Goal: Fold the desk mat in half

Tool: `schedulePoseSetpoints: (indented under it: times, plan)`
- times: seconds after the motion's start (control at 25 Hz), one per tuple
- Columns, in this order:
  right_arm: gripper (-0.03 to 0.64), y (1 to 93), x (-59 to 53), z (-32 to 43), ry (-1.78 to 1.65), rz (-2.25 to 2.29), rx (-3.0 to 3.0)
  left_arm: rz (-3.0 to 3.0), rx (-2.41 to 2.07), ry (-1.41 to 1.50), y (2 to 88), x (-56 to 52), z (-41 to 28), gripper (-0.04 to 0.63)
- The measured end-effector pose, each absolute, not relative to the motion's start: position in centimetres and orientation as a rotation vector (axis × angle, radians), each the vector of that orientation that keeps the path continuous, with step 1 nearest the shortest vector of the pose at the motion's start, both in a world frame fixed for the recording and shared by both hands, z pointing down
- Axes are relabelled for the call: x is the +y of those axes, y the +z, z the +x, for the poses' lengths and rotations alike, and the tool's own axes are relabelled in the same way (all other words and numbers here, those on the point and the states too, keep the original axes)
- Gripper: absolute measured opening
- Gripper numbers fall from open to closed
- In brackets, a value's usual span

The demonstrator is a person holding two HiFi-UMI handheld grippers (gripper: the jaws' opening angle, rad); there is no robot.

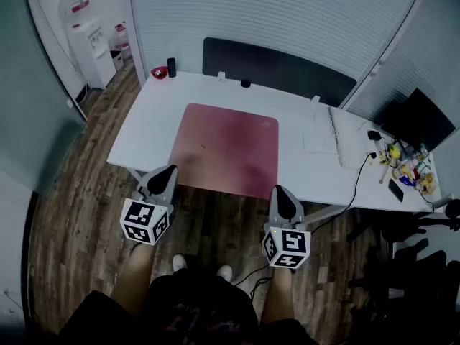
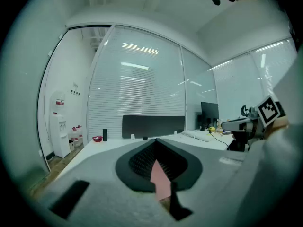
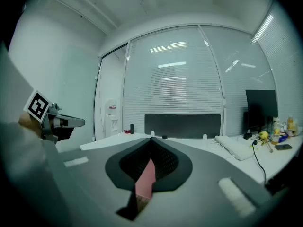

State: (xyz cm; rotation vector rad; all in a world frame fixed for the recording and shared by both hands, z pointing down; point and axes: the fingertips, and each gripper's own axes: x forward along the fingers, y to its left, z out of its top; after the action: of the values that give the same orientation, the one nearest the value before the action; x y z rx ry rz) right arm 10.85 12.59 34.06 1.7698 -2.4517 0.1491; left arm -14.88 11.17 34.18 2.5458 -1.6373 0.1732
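A pink desk mat (image 1: 226, 146) lies flat on the white desk (image 1: 154, 121), its near edge at the desk's front edge. My left gripper (image 1: 171, 169) is shut, with its tip at the mat's near left corner. My right gripper (image 1: 277, 188) is also shut, its tip at the near right corner. In the left gripper view the jaws (image 2: 155, 140) meet at the tip, and a sliver of the mat (image 2: 161, 178) shows in the slit below them. The right gripper view shows the same: the jaws (image 3: 152, 139) are closed over a strip of mat (image 3: 144, 181). I see no lifted mat edge.
A dark screen panel (image 1: 277, 67) stands along the desk's back edge. A red bowl (image 1: 159, 72) and a black cylinder (image 1: 172, 67) sit at the back left. To the right are a white keyboard (image 1: 335, 136), small clutter (image 1: 406, 167) and a black monitor (image 1: 420, 117). A water dispenser (image 1: 90, 42) stands far left.
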Motion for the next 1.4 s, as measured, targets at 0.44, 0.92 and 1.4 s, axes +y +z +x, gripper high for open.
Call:
schedulePoseSetpoints:
  times: [0.44, 0.92, 1.4]
  plan:
    - [0.003, 34.3, 12.1, 11.7, 0.147, 1.748, -2.467, 2.538, -1.664, 0.207, 34.4, 10.9, -14.2, -0.001]
    - [0.003, 34.8, 11.7, 13.5, 0.160, 1.726, -2.517, 2.526, -1.700, 0.258, 34.6, 11.0, -12.5, -0.002]
    - [0.003, 34.4, 11.1, 17.4, 0.177, 1.682, -2.596, 2.505, -1.799, 0.288, 33.3, 11.7, -9.5, -0.001]
